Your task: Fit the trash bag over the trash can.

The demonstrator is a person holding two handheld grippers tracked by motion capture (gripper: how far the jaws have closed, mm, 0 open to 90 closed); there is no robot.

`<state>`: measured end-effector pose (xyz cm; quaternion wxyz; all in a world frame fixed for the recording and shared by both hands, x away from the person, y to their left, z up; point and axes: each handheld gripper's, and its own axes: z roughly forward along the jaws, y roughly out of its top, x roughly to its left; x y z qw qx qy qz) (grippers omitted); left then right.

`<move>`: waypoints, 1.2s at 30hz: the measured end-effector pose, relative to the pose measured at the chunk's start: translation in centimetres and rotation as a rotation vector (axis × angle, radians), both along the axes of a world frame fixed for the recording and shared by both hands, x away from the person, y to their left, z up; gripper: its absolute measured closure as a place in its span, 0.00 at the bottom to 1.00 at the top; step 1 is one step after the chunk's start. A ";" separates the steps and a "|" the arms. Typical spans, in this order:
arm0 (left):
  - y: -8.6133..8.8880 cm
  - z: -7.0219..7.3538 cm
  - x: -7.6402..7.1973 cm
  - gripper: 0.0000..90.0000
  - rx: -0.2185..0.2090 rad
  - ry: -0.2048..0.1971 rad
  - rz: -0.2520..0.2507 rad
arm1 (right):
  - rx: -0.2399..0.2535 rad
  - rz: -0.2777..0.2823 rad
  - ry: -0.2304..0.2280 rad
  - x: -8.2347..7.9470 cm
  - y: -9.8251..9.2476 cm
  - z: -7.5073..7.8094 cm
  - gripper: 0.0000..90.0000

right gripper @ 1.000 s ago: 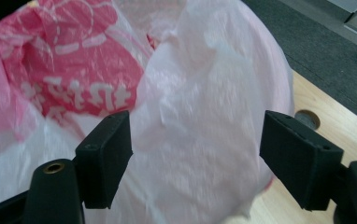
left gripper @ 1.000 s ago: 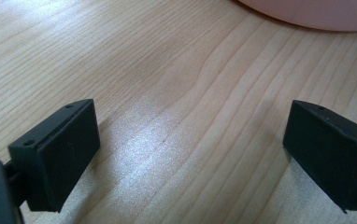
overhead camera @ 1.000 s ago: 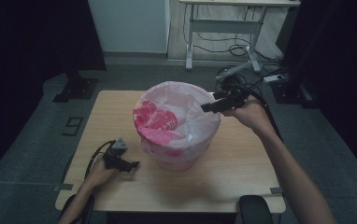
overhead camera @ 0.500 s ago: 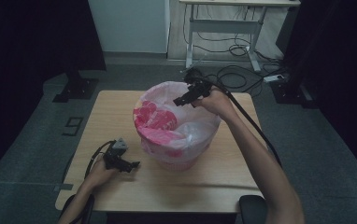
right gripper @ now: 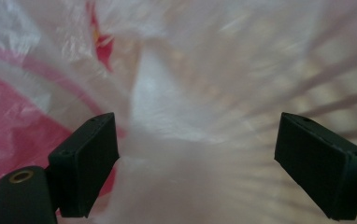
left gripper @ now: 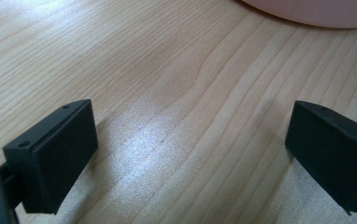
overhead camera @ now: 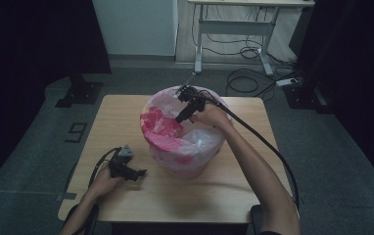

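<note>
One wooden table carries one bin, lined with one pink-and-white plastic bag. Two tongs are here: the left tongs and the right tongs. One white desk stands behind.

bench: light wood, rectangular, set on a grey floor. desk frame: pale metal, seen beyond the bench against a white wall. cables: loose, black, lying on the floor under that frame. power strip: found beside the cables. black stand base: placed left of the bench.
</note>
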<state>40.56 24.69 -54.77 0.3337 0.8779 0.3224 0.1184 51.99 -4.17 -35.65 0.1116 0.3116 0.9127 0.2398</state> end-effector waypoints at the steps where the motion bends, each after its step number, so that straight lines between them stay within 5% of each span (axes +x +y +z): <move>1: 0.0 0.0 0.0 0.02 0.000 0.000 0.001 | 0.001 0.000 -0.002 -0.1 0.1 0.1 0.14; 8: -0.1 0.0 0.0 0.01 0.001 0.002 0.003 | 0.099 0.049 -0.024 -1.7 -1.2 4.2 0.14; 14: -0.2 0.0 0.0 0.00 0.004 0.004 0.005 | 0.126 0.070 -0.065 -3.4 0.0 6.3 0.14; 16: -0.2 0.0 0.0 0.00 0.004 0.004 0.004 | 0.159 0.101 -0.070 -3.8 1.9 5.9 0.14; 23: -0.2 0.0 0.0 0.00 0.004 0.004 0.004 | 0.124 0.158 -0.015 -3.0 6.4 2.3 0.13; 27: -0.2 0.0 0.0 0.00 0.003 0.004 0.004 | 0.062 0.157 -0.045 -2.6 7.4 0.6 0.13; 30: -0.2 0.0 0.0 0.00 0.003 0.004 0.004 | -0.003 0.160 -0.015 -2.5 7.5 -0.6 0.13; 32: -0.2 0.0 0.0 0.00 0.003 0.004 0.004 | -0.033 0.168 -0.032 -2.8 7.3 -0.3 0.14; 36: -0.2 0.0 0.0 0.00 0.003 0.004 0.004 | 0.048 0.179 -0.047 -3.2 6.1 1.7 0.14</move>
